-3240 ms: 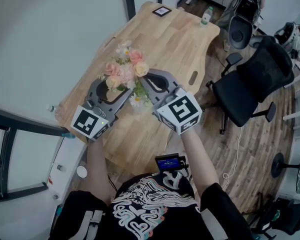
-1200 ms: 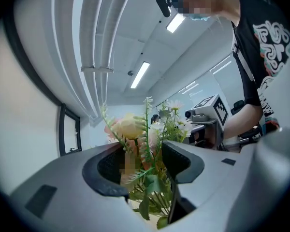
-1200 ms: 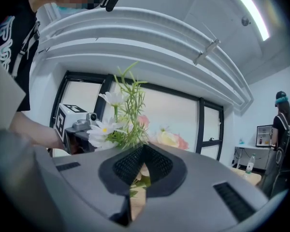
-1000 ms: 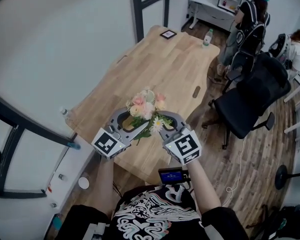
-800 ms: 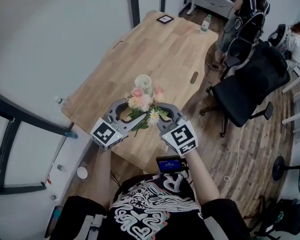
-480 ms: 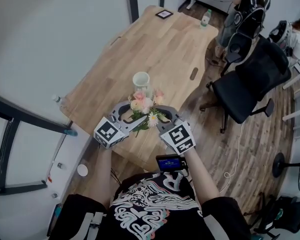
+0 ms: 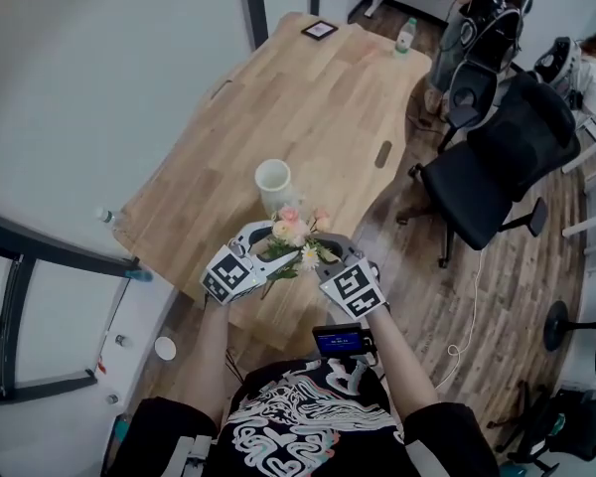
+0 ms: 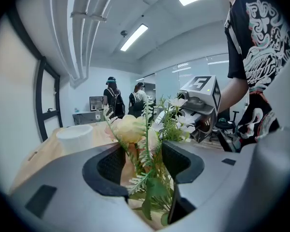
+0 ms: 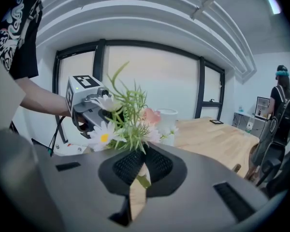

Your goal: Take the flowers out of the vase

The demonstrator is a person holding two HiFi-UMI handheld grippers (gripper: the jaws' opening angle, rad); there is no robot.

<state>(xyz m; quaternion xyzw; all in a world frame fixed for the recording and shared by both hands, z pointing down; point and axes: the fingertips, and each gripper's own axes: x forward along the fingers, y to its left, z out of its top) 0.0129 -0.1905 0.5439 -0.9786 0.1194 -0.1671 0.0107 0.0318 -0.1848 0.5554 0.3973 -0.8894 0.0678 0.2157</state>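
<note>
Now the left gripper [image 8: 143, 161] has its jaws fairly wide, closed round the stems of the bunch of pink, yellow and white flowers [image 7: 293, 233], while the right gripper [image 9: 141, 166] pinches one thin stem. The bunch hangs just beside the white cylindrical vase [image 7: 274, 183] on the light wooden table [image 7: 318, 97].

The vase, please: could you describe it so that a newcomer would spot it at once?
Look at the long wooden table. Near its close end, just beyond the flowers, stands the vase: the only white, open-topped cylinder there.
</note>
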